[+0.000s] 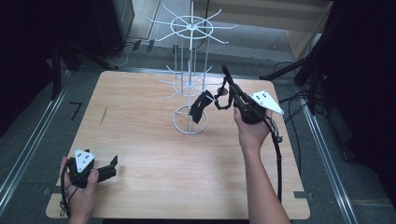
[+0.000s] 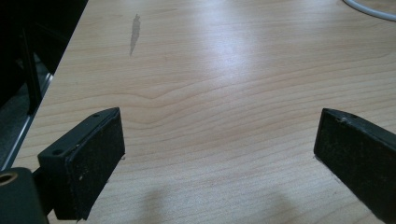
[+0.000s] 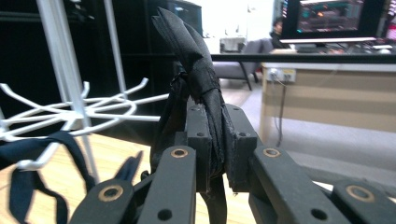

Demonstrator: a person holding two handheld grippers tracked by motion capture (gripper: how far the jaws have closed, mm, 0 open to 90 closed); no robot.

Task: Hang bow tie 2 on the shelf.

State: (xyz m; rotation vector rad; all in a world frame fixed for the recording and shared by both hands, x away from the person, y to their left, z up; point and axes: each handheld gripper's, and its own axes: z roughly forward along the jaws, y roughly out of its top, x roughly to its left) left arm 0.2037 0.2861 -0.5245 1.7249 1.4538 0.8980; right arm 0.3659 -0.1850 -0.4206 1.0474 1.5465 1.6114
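1. My right tool (image 3: pixel 215 140) is pinched on a black strap (image 3: pixel 201 79). The strap's folded end sticks up past the jaws, and the rest trails down and away toward the white wire rack (image 1: pixel 190 70).
2. In the high view I hold the right tool (image 1: pixel 229 93) up beside the rack's lower tier. The strap runs from it to a black bundle (image 1: pixel 201 107) hanging by a lower hook, above the base ring.
3. My left tool (image 2: pixel 215 154) is spread wide with nothing between its jaws, parked low over the near left corner of the wooden surface (image 2: pixel 224 70).
4. I judge the work to be midway. One end is at the rack and the other is in my grip; I cannot tell whether I am hanging it or removing it.
5. There are no containers. The rack's upper hooks look bare.
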